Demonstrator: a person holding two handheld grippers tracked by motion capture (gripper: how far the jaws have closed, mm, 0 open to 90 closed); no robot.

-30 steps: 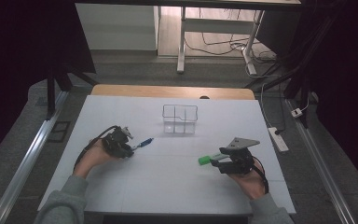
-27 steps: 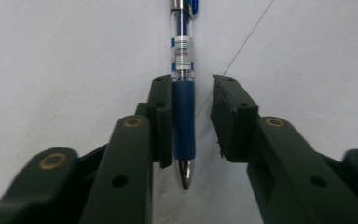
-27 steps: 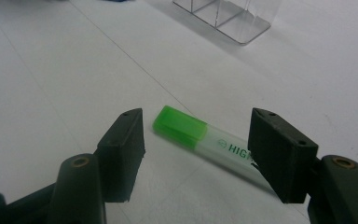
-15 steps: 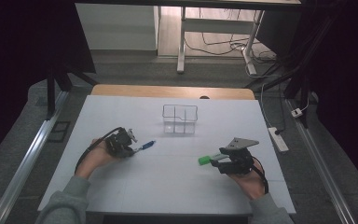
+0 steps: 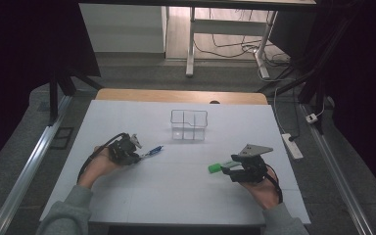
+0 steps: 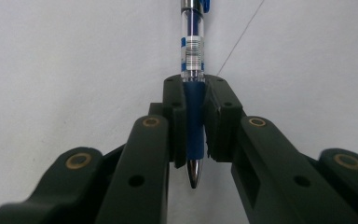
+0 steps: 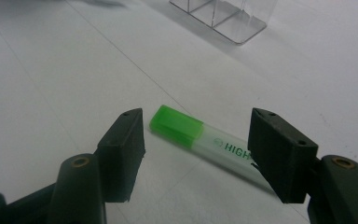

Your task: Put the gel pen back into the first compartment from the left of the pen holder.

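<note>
Pen (image 6: 193, 100) and highlighter (image 7: 200, 137), both lying on the white surface (image 5: 176, 196) on my side of the clear divided box (image 5: 189, 124): pickup stage. My left tool (image 5: 139, 152), to the box's near left, has just closed and now clamps the pen's blue grip. My right tool (image 5: 225, 169), to the box's near right, stands wide open, the highlighter lying between its jaws, untouched. Next, I judge, I must close on it squarely.
</note>
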